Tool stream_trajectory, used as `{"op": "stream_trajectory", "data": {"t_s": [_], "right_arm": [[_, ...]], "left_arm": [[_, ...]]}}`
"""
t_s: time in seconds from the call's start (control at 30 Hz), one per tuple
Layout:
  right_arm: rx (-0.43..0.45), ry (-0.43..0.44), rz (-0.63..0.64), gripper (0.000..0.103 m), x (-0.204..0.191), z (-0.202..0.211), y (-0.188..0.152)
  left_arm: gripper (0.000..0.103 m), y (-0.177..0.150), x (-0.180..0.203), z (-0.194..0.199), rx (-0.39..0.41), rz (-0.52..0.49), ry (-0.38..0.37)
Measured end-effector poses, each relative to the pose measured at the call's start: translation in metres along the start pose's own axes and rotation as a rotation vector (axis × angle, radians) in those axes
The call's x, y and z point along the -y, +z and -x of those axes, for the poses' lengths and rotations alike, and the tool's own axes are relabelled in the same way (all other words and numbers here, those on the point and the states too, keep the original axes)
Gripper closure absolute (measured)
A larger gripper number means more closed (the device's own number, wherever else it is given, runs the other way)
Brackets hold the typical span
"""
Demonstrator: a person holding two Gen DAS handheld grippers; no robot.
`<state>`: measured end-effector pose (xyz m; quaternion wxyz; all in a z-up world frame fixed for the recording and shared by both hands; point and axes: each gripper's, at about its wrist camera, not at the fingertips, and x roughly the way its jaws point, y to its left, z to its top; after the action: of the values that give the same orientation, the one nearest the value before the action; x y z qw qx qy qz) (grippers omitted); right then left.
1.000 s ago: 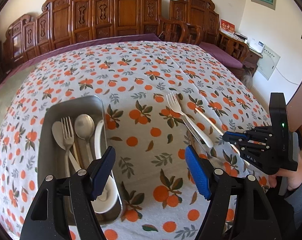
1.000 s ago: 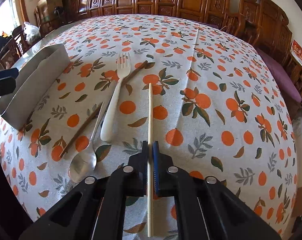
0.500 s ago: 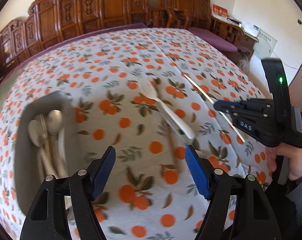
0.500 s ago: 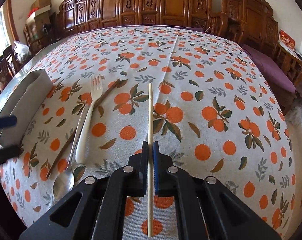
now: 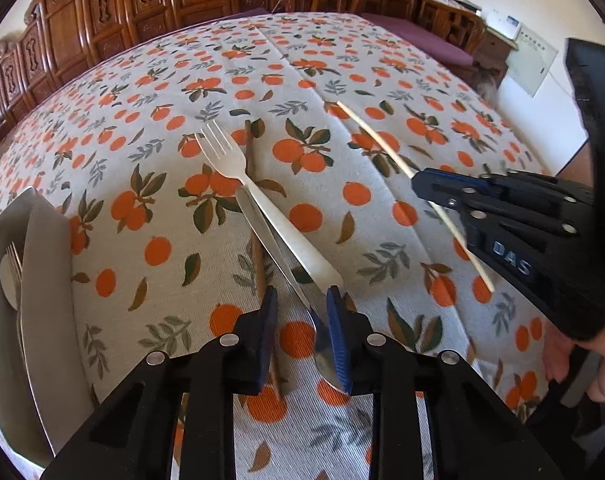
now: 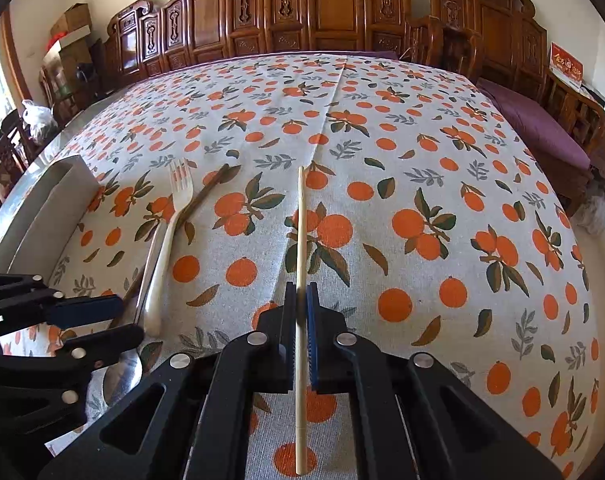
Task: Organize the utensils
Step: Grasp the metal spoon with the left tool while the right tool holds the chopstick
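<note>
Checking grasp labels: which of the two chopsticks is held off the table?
The pale chopstick, clamped in the right gripper. The dark brown chopstick lies on the tablecloth under the white fork.

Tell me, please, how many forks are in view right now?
2. A white fork lies on the tablecloth, crossing a metal spoon ahead of the left gripper. A metal fork sits in the tray at far left; others may be hidden there.
</note>
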<state>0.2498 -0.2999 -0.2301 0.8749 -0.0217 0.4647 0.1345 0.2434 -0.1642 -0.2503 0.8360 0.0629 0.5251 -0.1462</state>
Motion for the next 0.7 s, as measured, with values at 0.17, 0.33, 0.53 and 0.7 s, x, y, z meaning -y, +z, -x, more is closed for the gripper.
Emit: {"op": "stream_trajectory", "data": {"t_s": [0.17, 0.33, 0.53, 0.7], "right_arm": [[0.002, 0.010, -0.004, 0.097, -0.002, -0.001, 0.002], [0.003, 0.012, 0.003, 0.097, -0.004, -0.001, 0.002], [0.000, 0.010, 0.006, 0.097, -0.005, -0.001, 0.002], [0.007, 0.021, 0.014, 0.097, -0.010, 0.001, 0.004]], "left_arm": [[0.082, 0.004, 0.004, -0.005, -0.014, -0.011, 0.030], [0.095, 0.007, 0.005, -0.007, -0.018, -0.018, 0.039], [0.101, 0.004, -0.001, -0.005, -0.033, -0.013, 0.002], [0.101, -0.004, -0.004, 0.008, -0.013, -0.021, -0.013]]}}
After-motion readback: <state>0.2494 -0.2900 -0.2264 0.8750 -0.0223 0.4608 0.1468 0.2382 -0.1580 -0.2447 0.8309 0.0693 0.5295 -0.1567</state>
